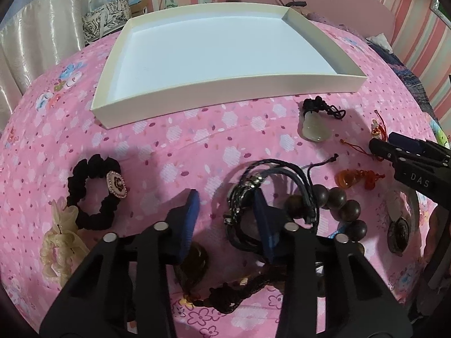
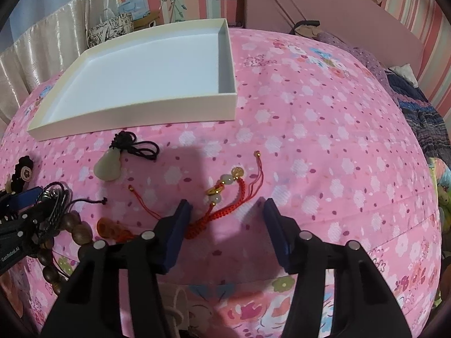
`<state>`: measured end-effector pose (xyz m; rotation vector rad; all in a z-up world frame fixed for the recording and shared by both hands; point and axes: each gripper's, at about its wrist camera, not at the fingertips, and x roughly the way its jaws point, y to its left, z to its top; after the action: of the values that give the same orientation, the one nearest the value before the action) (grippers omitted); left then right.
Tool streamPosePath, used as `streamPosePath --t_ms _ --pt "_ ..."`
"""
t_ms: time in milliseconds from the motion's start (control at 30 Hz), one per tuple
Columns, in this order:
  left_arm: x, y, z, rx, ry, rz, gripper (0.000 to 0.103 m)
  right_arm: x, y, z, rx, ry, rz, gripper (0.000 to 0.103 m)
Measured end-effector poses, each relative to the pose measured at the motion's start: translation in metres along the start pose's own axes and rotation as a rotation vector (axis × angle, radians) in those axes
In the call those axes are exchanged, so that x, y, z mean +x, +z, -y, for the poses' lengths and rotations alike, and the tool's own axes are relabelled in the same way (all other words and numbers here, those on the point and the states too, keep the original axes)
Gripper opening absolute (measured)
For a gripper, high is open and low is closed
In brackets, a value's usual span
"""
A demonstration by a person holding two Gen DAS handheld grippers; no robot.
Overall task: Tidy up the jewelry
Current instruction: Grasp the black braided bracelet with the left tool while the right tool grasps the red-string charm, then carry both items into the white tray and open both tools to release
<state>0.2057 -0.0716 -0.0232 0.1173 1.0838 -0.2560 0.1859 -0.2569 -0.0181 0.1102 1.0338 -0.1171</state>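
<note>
My left gripper [image 1: 227, 214] points down at the pink flowered bedspread and is open. A bundle of black braided bracelets [image 1: 248, 194] lies against its right pad, and the left pad stands apart from the bundle. Dark wooden beads [image 1: 338, 202] lie just to the right. My right gripper [image 2: 227, 217] is open over a red cord bracelet with gold and jade beads [image 2: 222, 194], whose braided end lies beside the left pad. An empty white tray [image 1: 225, 86] sits farther back. The left gripper [image 2: 31, 205] shows at the left edge of the right wrist view.
A jade pendant on a black cord [image 1: 315, 126] and an orange gourd charm [image 1: 348, 180] lie between the grippers. At the left are a black scrunchie with a brooch [image 1: 93, 194] and a cream scrunchie [image 1: 59, 242]. A pink headboard [image 2: 324, 2] stands behind.
</note>
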Motion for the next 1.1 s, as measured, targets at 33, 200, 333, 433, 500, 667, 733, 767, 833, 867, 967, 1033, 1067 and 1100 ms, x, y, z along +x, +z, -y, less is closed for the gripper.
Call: streamPosePath --t_ms 33,200,333,433,500,667,733,767,833,867,967,1033,1067,1100 --pt "0.0 0.0 -0.001 -0.004 0.001 0.001 0.029 0.0 0.0 0.0 -0.002 0.002 0.003 0.051" --pt "0.0 0.001 -0.004 -0.012 -0.002 0.008 0.018 -0.001 -0.001 -0.004 -0.027 0.023 0.017 0.034" --pt "0.001 0.001 -0.003 -0.011 -0.002 0.012 0.016 -0.002 -0.002 -0.004 -0.036 0.03 0.025 0.023" --pt "0.001 0.001 -0.003 -0.01 -0.002 0.015 0.015 -0.002 -0.003 -0.004 -0.042 0.027 0.03 0.016" --pt "0.001 0.001 -0.003 -0.012 -0.003 0.016 0.015 -0.003 -0.003 -0.007 -0.057 0.013 0.035 0.015" --pt "0.001 0.001 -0.003 -0.012 0.0 0.017 0.015 -0.003 -0.005 -0.011 -0.069 -0.003 0.042 0.014" --pt "0.001 0.0 -0.004 -0.01 0.005 0.019 0.015 -0.003 -0.005 -0.011 -0.067 0.0 0.042 0.014" --pt "0.001 0.0 -0.004 -0.008 0.008 0.021 0.015 -0.003 -0.005 -0.011 -0.068 -0.002 0.042 0.014" --pt "-0.001 0.0 -0.004 -0.007 0.011 0.023 0.015 -0.003 -0.005 -0.011 -0.069 -0.004 0.042 0.014" --pt "-0.001 0.0 -0.004 -0.007 0.012 0.023 0.015 -0.003 -0.005 -0.011 -0.069 -0.003 0.042 0.014" --pt "-0.001 0.0 -0.003 -0.009 0.012 0.025 0.015 -0.003 -0.005 -0.011 -0.068 -0.001 0.042 0.014" --pt "-0.001 -0.001 -0.003 -0.009 0.012 0.026 0.015 -0.003 -0.005 -0.011 -0.067 -0.001 0.043 0.013" --pt "-0.001 -0.001 -0.003 -0.009 0.014 0.028 0.015 -0.003 -0.005 -0.011 -0.066 -0.001 0.044 0.013" --pt "-0.001 -0.001 -0.004 -0.01 0.013 0.028 0.015 -0.003 -0.004 -0.011 -0.065 -0.003 0.045 0.013"
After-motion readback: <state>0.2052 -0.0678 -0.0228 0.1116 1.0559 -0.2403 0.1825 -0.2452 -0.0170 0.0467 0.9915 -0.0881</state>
